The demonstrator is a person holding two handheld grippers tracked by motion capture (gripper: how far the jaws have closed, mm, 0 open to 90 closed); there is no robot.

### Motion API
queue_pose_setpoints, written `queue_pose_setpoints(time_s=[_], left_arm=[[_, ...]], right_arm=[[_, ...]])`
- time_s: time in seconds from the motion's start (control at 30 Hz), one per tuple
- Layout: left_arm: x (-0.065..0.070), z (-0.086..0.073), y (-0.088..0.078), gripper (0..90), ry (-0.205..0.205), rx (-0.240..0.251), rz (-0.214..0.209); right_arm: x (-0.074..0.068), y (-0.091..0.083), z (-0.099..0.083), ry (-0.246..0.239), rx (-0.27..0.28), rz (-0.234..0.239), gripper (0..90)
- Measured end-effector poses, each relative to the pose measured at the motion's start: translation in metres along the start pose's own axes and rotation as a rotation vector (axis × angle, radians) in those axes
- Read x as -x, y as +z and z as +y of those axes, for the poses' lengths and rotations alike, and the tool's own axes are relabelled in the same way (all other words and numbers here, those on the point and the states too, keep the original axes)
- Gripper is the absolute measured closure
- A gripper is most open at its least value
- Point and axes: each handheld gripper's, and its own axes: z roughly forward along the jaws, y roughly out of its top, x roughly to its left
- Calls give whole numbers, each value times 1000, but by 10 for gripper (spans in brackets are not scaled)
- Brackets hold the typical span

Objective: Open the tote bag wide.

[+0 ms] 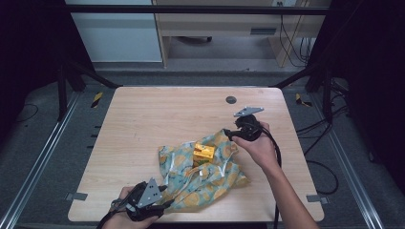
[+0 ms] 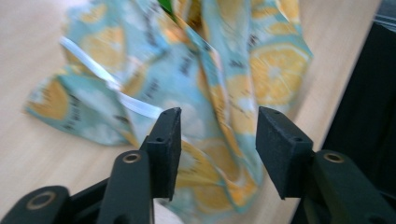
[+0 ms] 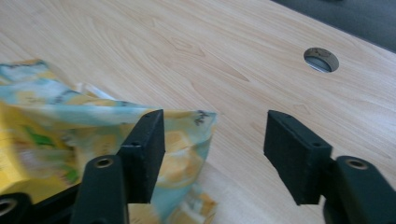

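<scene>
The wooden worktop (image 1: 143, 124) carries everything here, and its near edge is the first worry: the lemon-print cloth bag (image 1: 205, 176) lies crumpled toward that edge, right of the middle, and its front corner is close to the lip. A careless tug toward the person could, I judge, drag that corner over the side.

The bag itself is the next risk. It is slack and rumpled, with white drawstrings (image 1: 188, 174) looping loose across its folds. A claw that closes on a cord instead of the fabric would cinch or twist the bag rather than lift it, and a grip on a single layer would let the rest sag.

The yellow box (image 1: 203, 152) rests on the bag's upper folds, seemingly half out of the mouth. If one side of the cloth is raised without the other, the box will probably slide off onto the wood or tumble deeper into the folds.

The left claw (image 2: 218, 135) is at the bag's near corner with its jaws spread; fabric shows between them, but the pads do not press on it. The right claw (image 3: 215, 140) hangs above the bag's far corner, also spread and pinching nothing; the cloth's edge lies by one jaw. With both released, the bag is free to settle, so any fresh grip may land on a fold that has shifted.

The round cable hole (image 3: 321, 59) lies well apart from the bag and poses little danger.
</scene>
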Motion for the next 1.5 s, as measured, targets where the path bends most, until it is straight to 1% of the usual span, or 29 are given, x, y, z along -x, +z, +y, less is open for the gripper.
queue_pose_setpoints(time_s=[0.07, 0.1, 0.13, 0.17, 0.2, 0.23, 0.33, 0.37, 0.4, 0.43, 0.57, 0.63, 0.73, 0.8, 0.87, 0.93, 0.97, 1.0, 1.03, 1.07, 1.1, 1.13, 1.23, 1.3, 1.33, 1.4, 1.43, 1.47, 1.5], left_arm=[[-6, 8, 1, 452, 0, -1, 22], [-11, 18, 5, 425, 1, 9, 35], [-11, 18, 5, 413, 1, 9, 35], [-19, 28, 11, 397, 1, 15, 64], [-19, 28, 11, 384, 1, 15, 64], [-23, 33, 15, 375, -7, 18, 69], [-32, 44, 29, 354, -36, 22, 60], [-37, 49, 41, 335, -32, 10, 63], [-37, 49, 41, 320, -32, 10, 63], [-40, 53, 51, 307, -42, 12, 60], [-45, 57, 61, 299, -64, 30, 66], [-49, 60, 68, 299, -88, 39, 62], [-50, 62, 72, 302, -95, 37, 61], [-51, 63, 75, 307, -94, 31, 63], [-51, 64, 79, 309, -90, 10, 58], [-51, 63, 84, 358, -81, -29, 52], [-52, 62, 85, 422, -77, -48, 46], [-52, 61, 86, 422, -77, -56, 41], [-53, 60, 88, 554, -74, -64, 41], [-53, 60, 88, 603, -74, -64, 41], [-53, 59, 88, 603, -73, -70, 47], [-53, 59, 88, 676, -71, -73, 54], [-56, 58, 87, 805, -77, -75, 60], [-60, 56, 83, 876, -74, -68, 83], [-60, 56, 83, 886, -74, -68, 83], [-64, 53, 79, 891, -77, -66, 105], [-70, 49, 75, 893, -92, -57, 122], [-70, 49, 75, 893, -92, -57, 122], [-76, 44, 73, 893, -116, -53, 125]], right_arm=[[-6, -11, -1, 4, 18, 10, 365], [-15, -19, -5, 11, 34, 26, 331], [-15, -19, -5, 11, 34, 26, 331], [-22, -23, -11, 5, 32, 35, 317], [-22, -23, -11, 5, 32, 35, 317], [-29, -26, -18, 5, 24, 45, 308], [-35, -25, -24, 4, 14, 51, 300], [-39, -24, -30, 14, 2, 51, 290], [-39, -24, -30, 14, 2, 51, 290], [-42, -22, -36, 19, -15, 53, 266], [-48, -19, -43, 23, -36, 63, 227], [-56, -18, -49, 26, -50, 67, 208], [-61, -15, -54, 17, -70, 63, 199], [-67, -13, -62, 11, -85, 66, 251], [-70, -12, -65, 7, -93, 70, 266], [-74, -11, -70, -16, -109, 63, 343], [-76, -10, -74, -34, -121, 69, 411], [-76, -10, -74, -34, -121, 69, 411], [-77, -9, -76, -49, -120, 76, 514], [-77, -9, -76, -49, -120, 76, 514], [-78, -9, -77, -59, -127, 78, 555], [-79, -9, -78, -65, -129, 80, 602], [-81, -8, -79, -95, -143, 78, 713], [-80, -10, -80, -102, -121, 72, 801], [-80, -10, -80, -102, -121, 72, 801], [-79, -15, -81, -103, -109, 70, 830], [-76, -20, -83, -103, -100, 69, 842], [-76, -20, -83, -103, -100, 69, 842], [-72, -26, -86, -98, -95, 71, 846]])
